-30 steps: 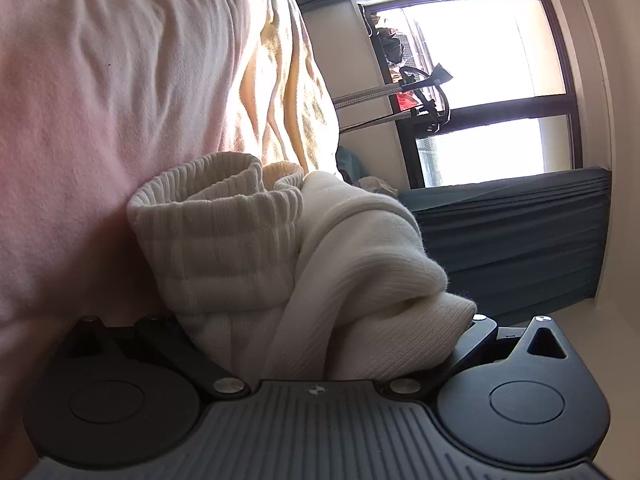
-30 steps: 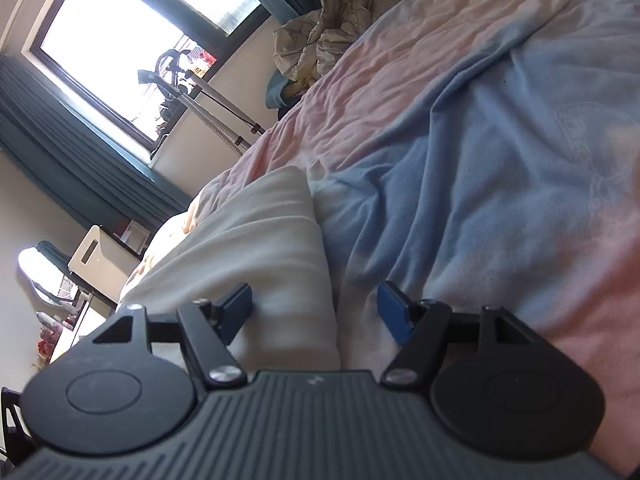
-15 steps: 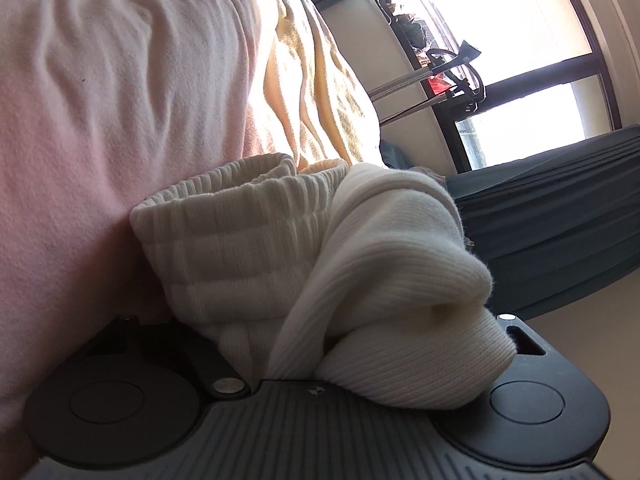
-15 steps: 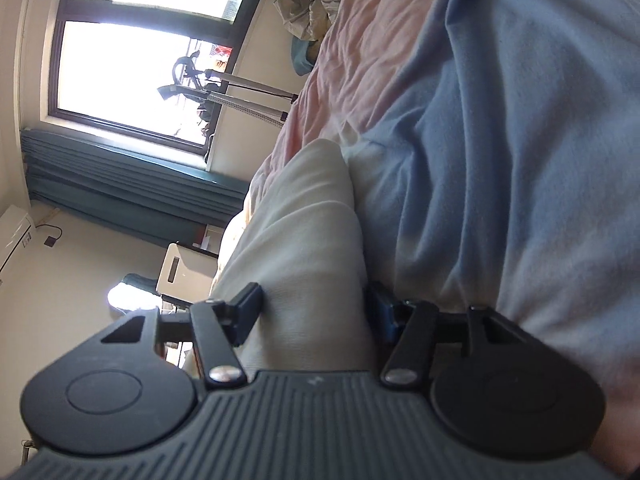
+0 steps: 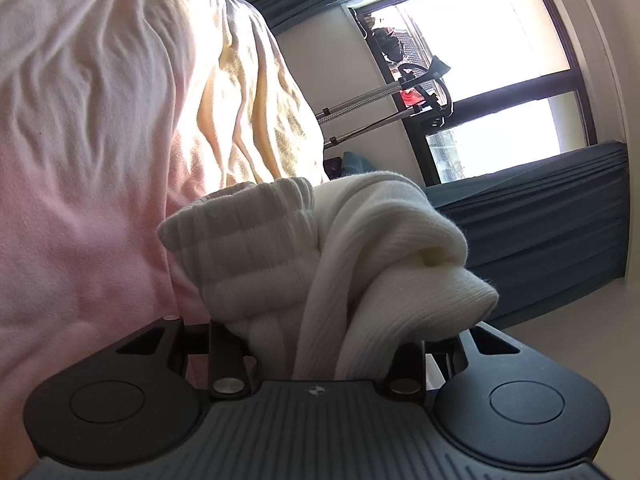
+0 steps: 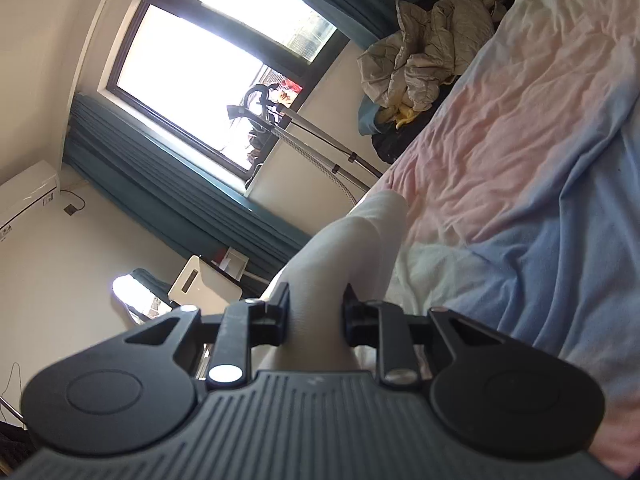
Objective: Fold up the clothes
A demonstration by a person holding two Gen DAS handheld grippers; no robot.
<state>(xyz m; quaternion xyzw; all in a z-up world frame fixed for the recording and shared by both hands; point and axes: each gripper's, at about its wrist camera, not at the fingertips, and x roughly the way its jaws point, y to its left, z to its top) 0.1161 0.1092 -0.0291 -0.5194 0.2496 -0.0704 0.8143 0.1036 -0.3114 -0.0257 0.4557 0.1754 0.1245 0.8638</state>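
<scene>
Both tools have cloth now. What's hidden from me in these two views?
- Left wrist view: the left tool tips, buried under the white knit.
- Right wrist view: how far the white cloth runs, cut off behind the right tool.
- Either view: whether both hold one garment.

A bright window (image 6: 200,68) fills the upper left, teal curtains (image 6: 160,184) beneath it. An air conditioner (image 6: 24,200) sits far left; a crumpled quilt (image 6: 428,52) lies top right.
</scene>
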